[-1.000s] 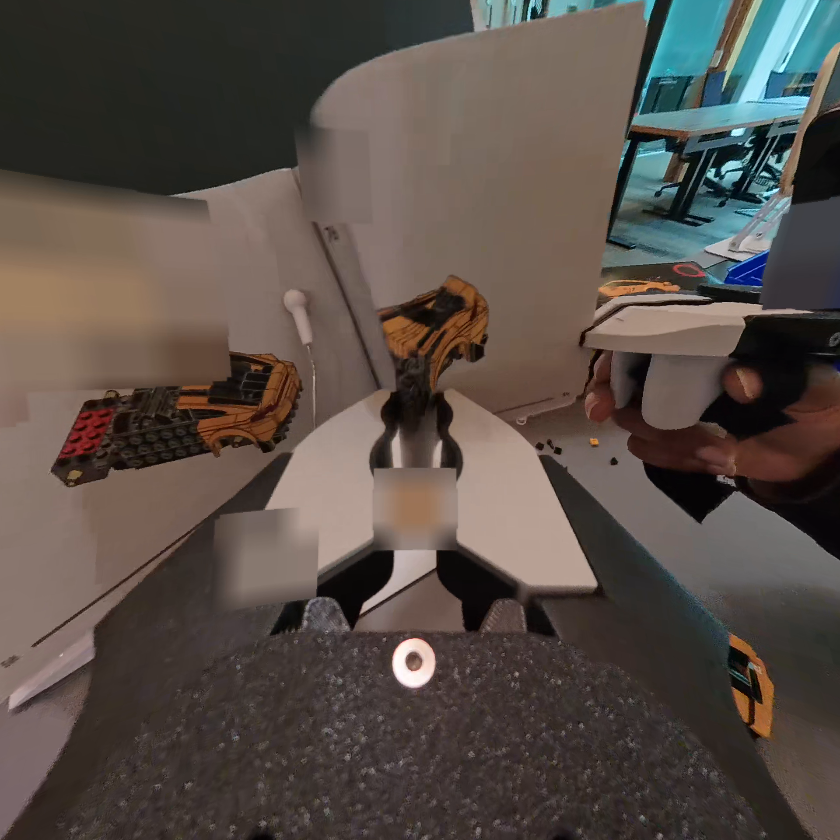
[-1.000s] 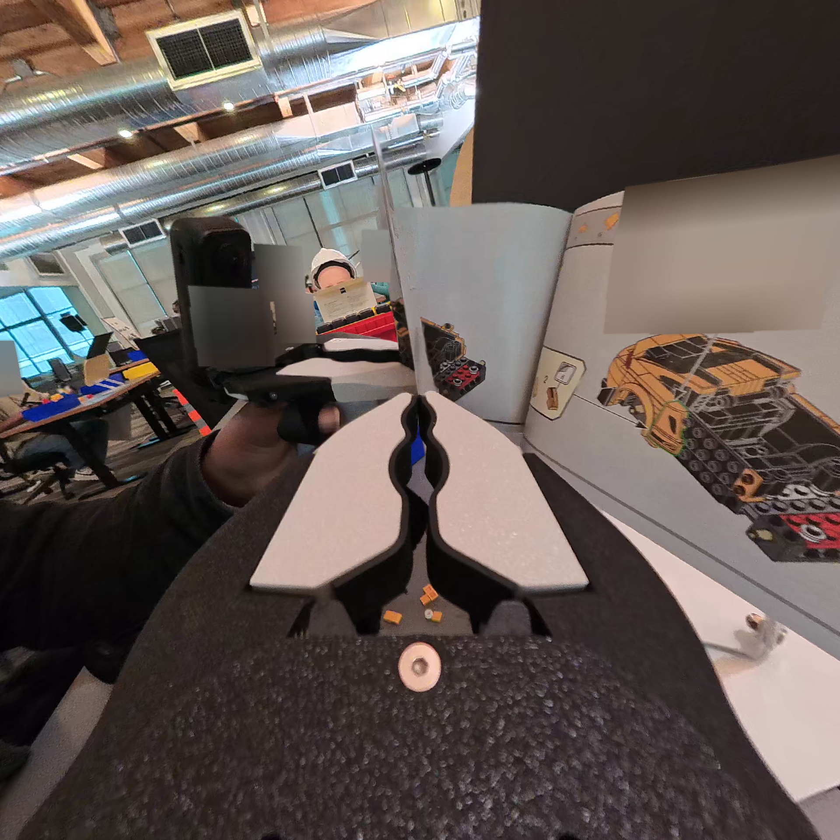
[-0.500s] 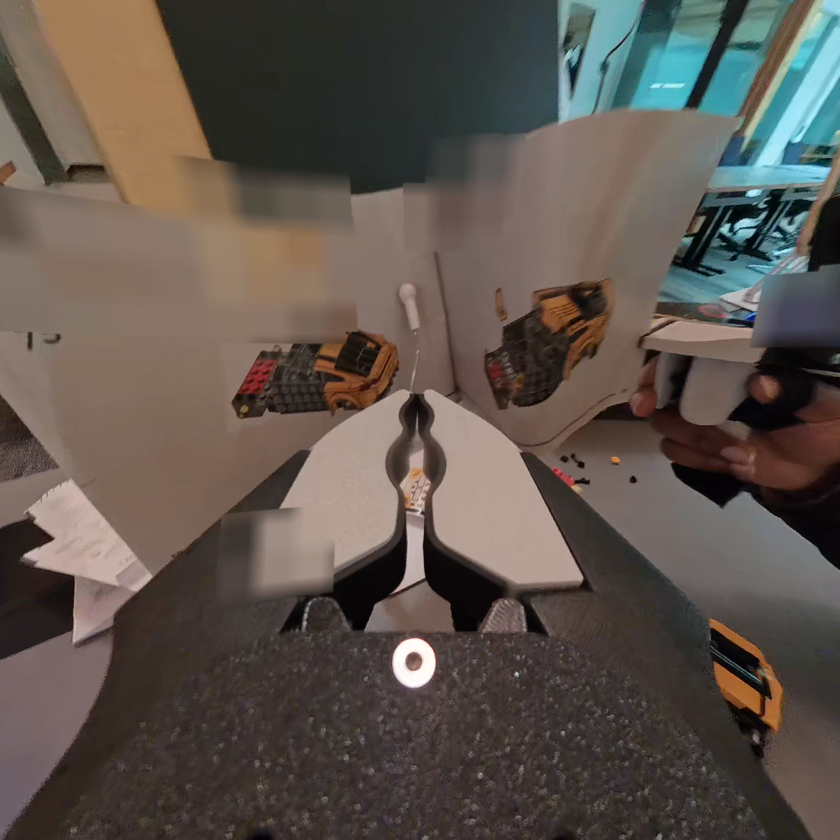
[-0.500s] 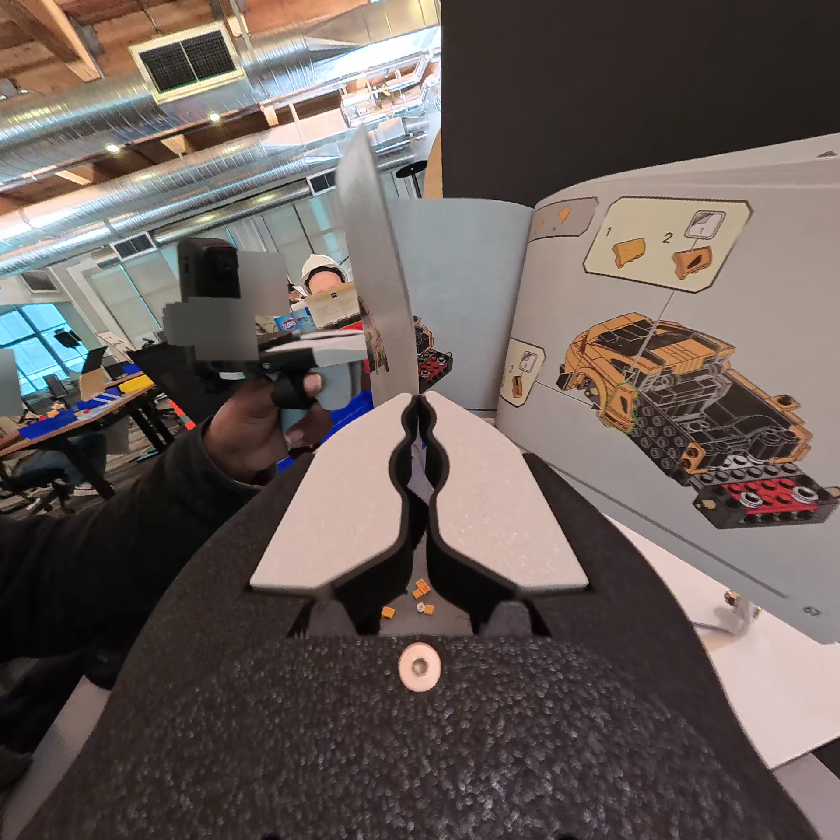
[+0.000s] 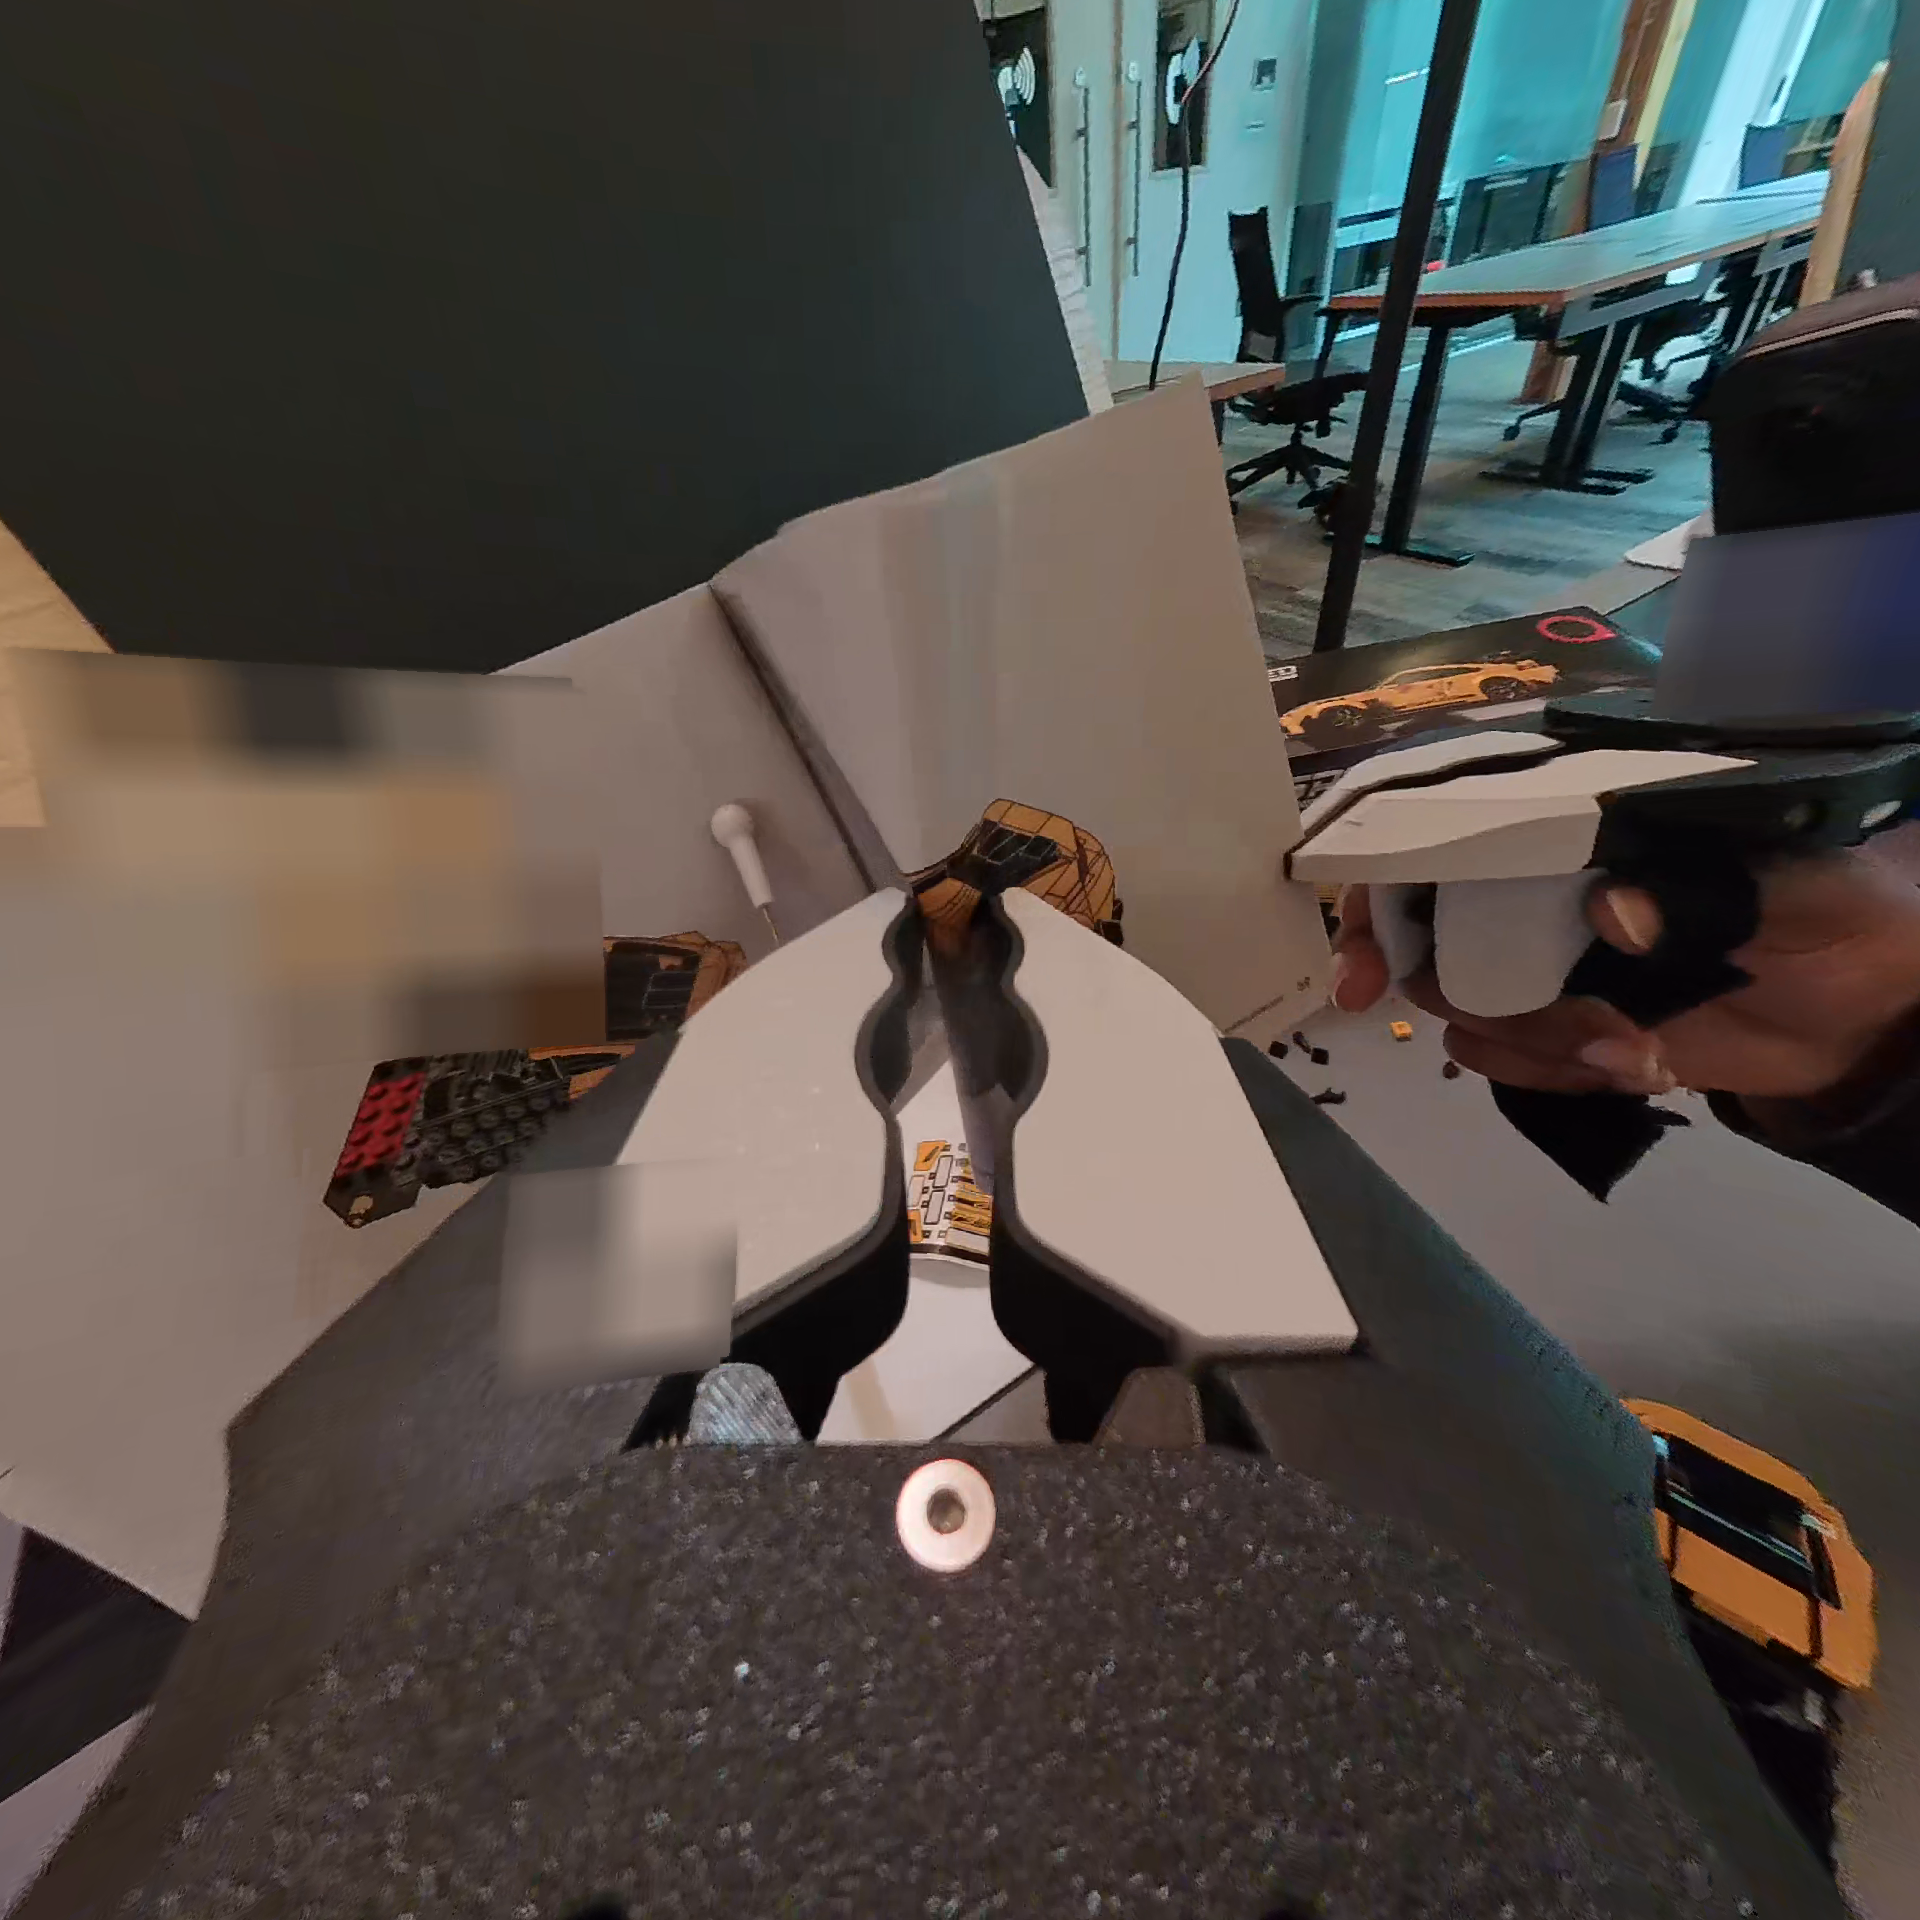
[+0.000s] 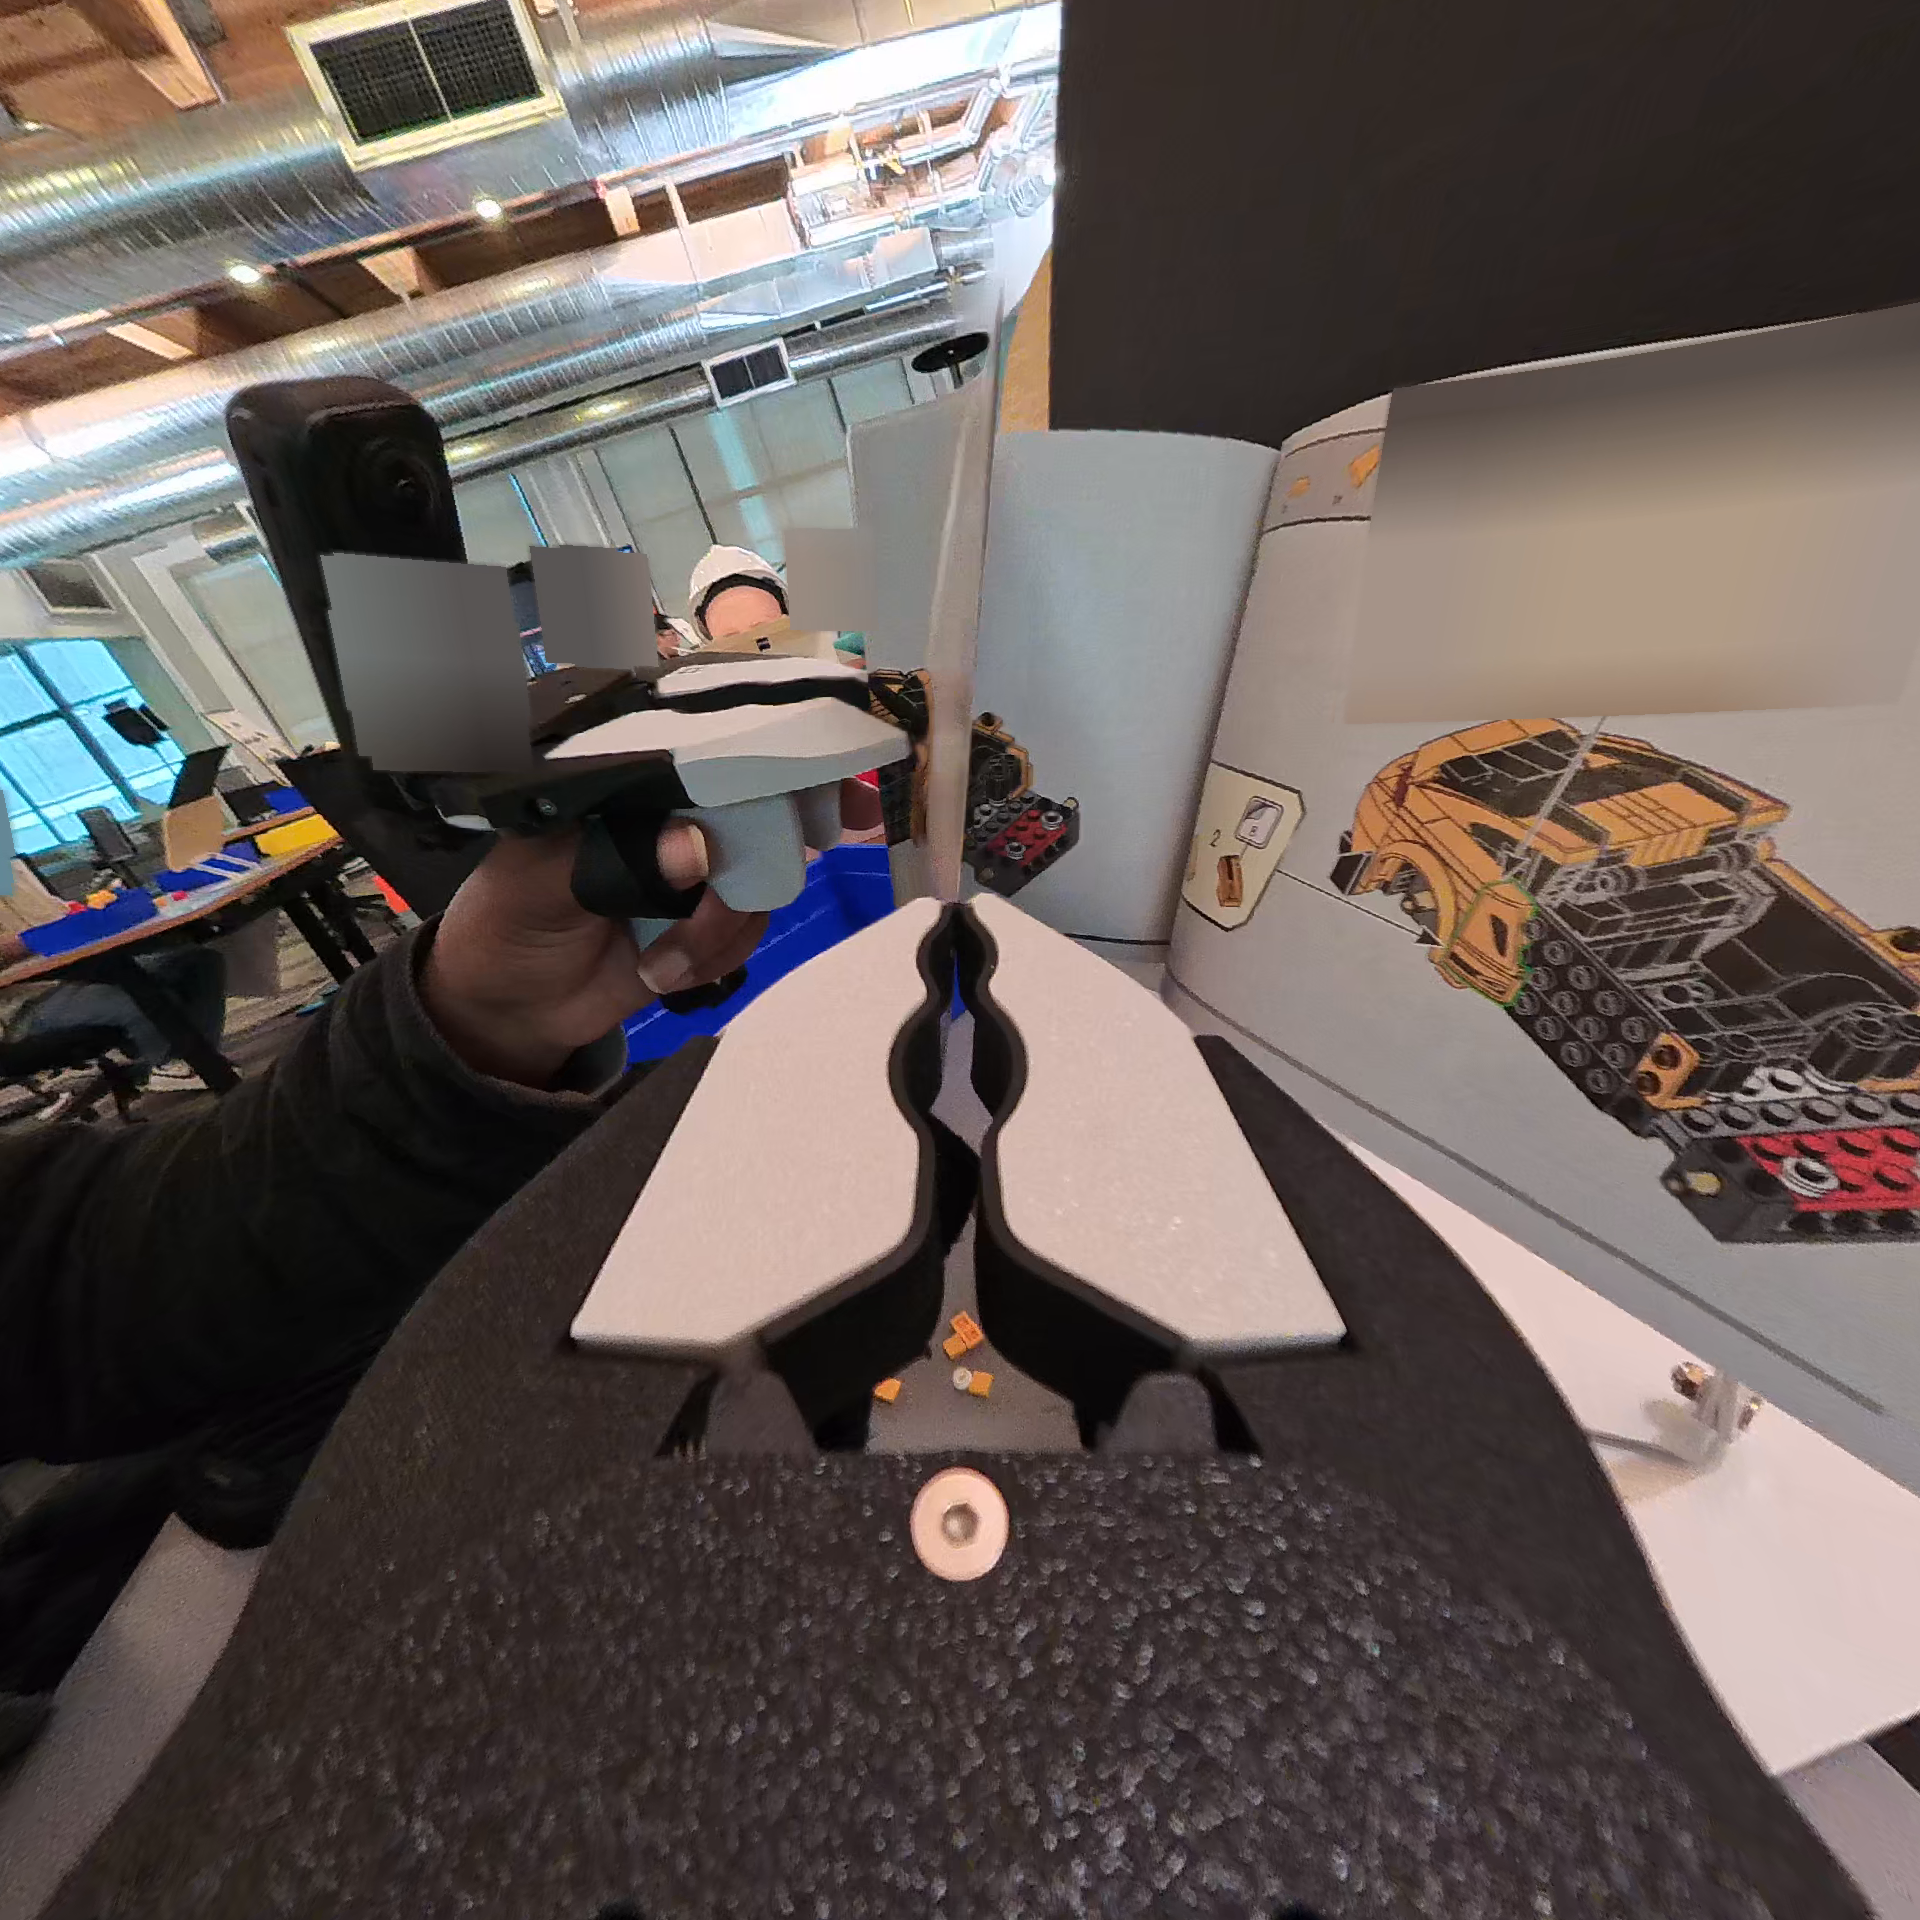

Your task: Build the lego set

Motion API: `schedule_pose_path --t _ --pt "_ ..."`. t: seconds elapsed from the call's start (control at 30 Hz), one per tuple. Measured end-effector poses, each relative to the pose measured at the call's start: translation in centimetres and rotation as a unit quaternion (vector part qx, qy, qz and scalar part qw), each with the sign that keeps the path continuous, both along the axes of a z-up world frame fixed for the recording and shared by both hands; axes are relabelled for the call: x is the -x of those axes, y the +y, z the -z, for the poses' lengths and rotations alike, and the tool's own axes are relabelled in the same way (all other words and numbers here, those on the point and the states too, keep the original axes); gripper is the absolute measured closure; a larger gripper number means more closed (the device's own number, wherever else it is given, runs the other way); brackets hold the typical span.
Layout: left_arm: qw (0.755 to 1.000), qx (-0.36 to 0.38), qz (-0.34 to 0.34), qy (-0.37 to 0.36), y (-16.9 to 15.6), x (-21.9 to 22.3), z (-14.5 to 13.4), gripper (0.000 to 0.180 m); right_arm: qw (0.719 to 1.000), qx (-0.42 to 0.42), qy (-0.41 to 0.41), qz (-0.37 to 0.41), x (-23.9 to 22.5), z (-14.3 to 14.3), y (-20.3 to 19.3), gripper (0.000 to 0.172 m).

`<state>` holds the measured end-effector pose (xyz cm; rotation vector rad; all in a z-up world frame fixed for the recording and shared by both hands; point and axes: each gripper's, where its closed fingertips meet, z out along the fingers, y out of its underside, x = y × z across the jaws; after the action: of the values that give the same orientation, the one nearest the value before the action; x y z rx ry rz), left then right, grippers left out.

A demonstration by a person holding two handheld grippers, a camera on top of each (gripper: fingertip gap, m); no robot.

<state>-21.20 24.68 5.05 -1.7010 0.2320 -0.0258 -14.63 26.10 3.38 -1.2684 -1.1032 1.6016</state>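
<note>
Paper page (image 6: 951, 665) of the instruction booklet (image 6: 1558, 987) is clamped edge-on between the pressed-together pads of the right gripper (image 6: 954, 912). Partly released jaws of the left gripper (image 5: 961, 899) straddle that page (image 5: 1091, 675); pad contact cannot be determined. Orange bricks (image 6: 961, 1361) are scattered on the table (image 5: 1558, 1247).

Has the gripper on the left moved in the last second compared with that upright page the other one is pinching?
Yes. The left gripper has closed back in on the upright page, its fingers now right by it; half a second ago it was clearly off to the left.

Orange toy car (image 5: 1756, 1538) at bench's (image 5: 1766, 1299) right edge; small loose bricks (image 5: 1314, 1055) nr booklet; blue bin (image 6: 790, 935) behind.
</note>
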Motion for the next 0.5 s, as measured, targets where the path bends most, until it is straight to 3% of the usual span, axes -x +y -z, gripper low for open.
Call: schedule_pose_path --t 0.1,0.5 --pt "1.000 -0.002 -0.009 -0.012 -0.2 0.9 0.1 0.180 1.000 0.008 0.003 0.002 -0.2 0.1 0.5 0.172" --pt "0.997 0.003 0.005 -0.076 -1.3 3.4 0.4 0.178 0.999 0.014 0.007 0.040 -2.2 -0.3 3.9 0.172"
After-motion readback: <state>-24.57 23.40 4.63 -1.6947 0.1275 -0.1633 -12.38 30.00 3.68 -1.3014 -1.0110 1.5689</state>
